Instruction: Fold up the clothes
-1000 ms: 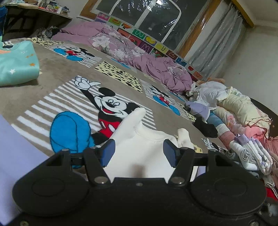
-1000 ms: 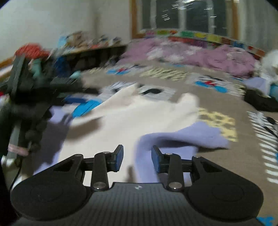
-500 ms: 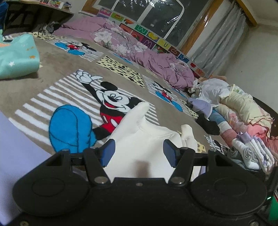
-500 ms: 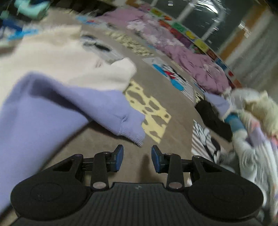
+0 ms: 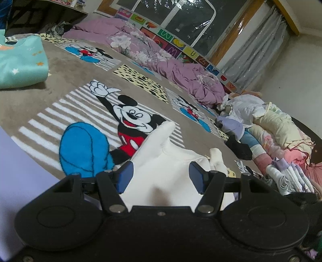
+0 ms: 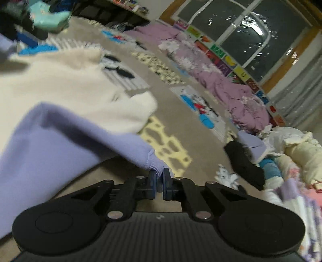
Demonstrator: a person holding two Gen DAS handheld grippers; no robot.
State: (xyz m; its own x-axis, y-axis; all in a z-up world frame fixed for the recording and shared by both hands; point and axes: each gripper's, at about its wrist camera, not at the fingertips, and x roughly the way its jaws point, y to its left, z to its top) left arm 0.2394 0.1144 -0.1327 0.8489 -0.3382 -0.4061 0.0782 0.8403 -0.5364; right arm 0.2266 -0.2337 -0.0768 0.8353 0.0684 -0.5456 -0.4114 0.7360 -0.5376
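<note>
The room is lit dimly from above. Glare is seen on the dark window. The right view is blurred and bent at the edges.

The rug is short, matt pile. The lilac top is smooth knit with a ribbed cuff; the cream top looks fleecy. Gripper bodies are matt black plastic.
</note>
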